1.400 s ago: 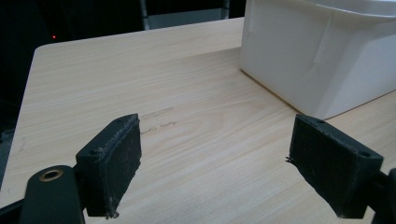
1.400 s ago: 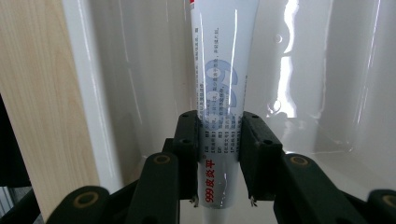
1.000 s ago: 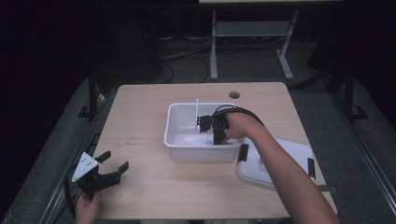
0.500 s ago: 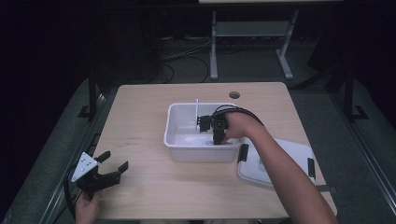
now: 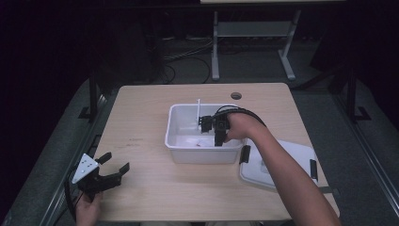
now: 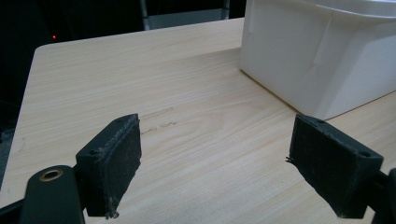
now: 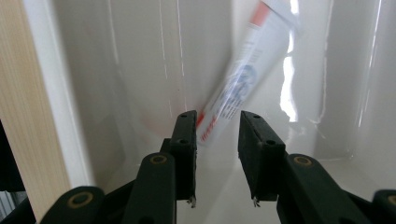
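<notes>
The tube lies in the bin, just freed from my right gripper, its jaws easing apart; my left gripper waits open; the lid remains off.

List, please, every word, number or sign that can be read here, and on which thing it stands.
Tube in the white bin: red and blue print, too blurred to read.
Table: faint pencil-like marks, not readable as words.
Lid, both grippers: no text visible.
So nothing can be quoted.
</notes>
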